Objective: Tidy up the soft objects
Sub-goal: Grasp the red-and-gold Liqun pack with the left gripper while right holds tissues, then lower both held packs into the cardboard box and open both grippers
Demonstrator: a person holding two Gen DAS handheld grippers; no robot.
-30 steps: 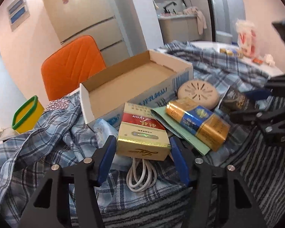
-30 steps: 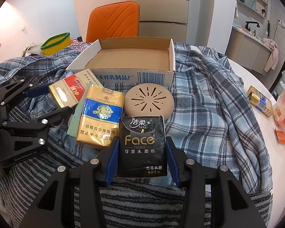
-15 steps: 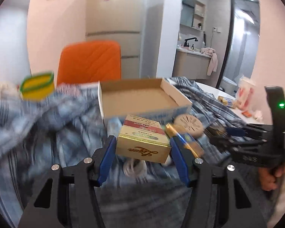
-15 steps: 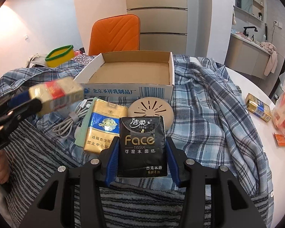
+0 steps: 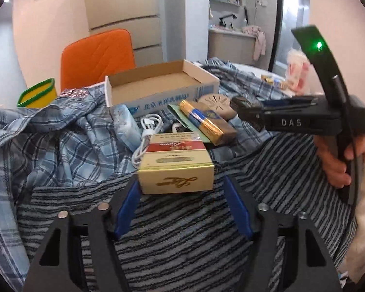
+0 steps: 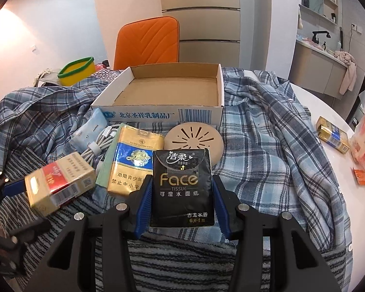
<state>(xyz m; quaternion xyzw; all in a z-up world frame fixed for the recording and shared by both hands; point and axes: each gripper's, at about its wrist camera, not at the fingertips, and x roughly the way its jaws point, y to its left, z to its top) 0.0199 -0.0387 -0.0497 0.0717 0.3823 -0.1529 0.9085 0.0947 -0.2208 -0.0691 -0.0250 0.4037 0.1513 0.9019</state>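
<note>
Between the right gripper's (image 6: 181, 192) clenched jaws: black tissue pack (image 6: 181, 186), above striped towel (image 6: 182, 255). Left gripper (image 5: 180, 192), jaws just widened: red-gold carton (image 5: 176, 164) between, apparently loose. Risk: carton dropping onto white cable (image 5: 146, 136), short of cardboard box (image 6: 168, 92).

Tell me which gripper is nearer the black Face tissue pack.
Right. The right gripper has the black Face tissue pack between its fingers; the left gripper is off to its left, open around a red-and-gold cigarette box.
</note>
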